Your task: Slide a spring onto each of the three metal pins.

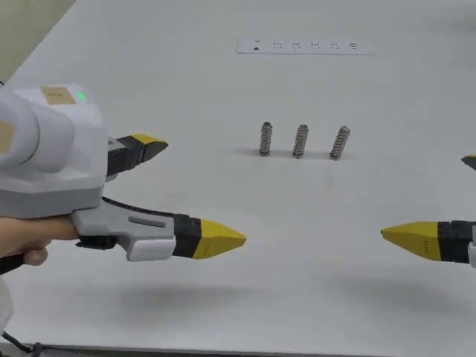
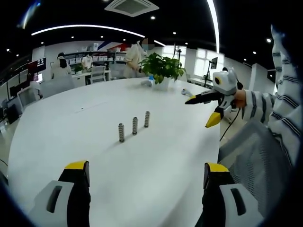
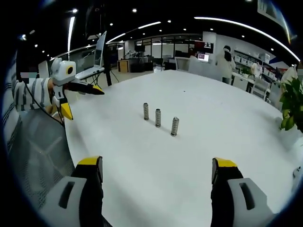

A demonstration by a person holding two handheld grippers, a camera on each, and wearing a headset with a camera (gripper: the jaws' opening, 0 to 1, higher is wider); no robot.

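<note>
Three grey springs stand upright in a row on the white table (image 1: 223, 312): left spring (image 1: 265, 139), middle spring (image 1: 300, 141), right spring (image 1: 340, 143). Each seems to sit over a pin, with just a small metal tip showing at the top. The same row appears in the left gripper view (image 2: 135, 126) and in the right gripper view (image 3: 158, 117). My left gripper (image 1: 190, 192) is open and empty, well to the left of the springs. My right gripper (image 1: 431, 197) is open and empty, off to their right. Both are far from the springs.
A white power strip (image 1: 305, 46) lies flat at the far side of the table. A potted plant (image 2: 163, 68) stands near the table's far end. People sit at desks in the background. A hand in a striped sleeve (image 2: 258, 104) holds the right gripper.
</note>
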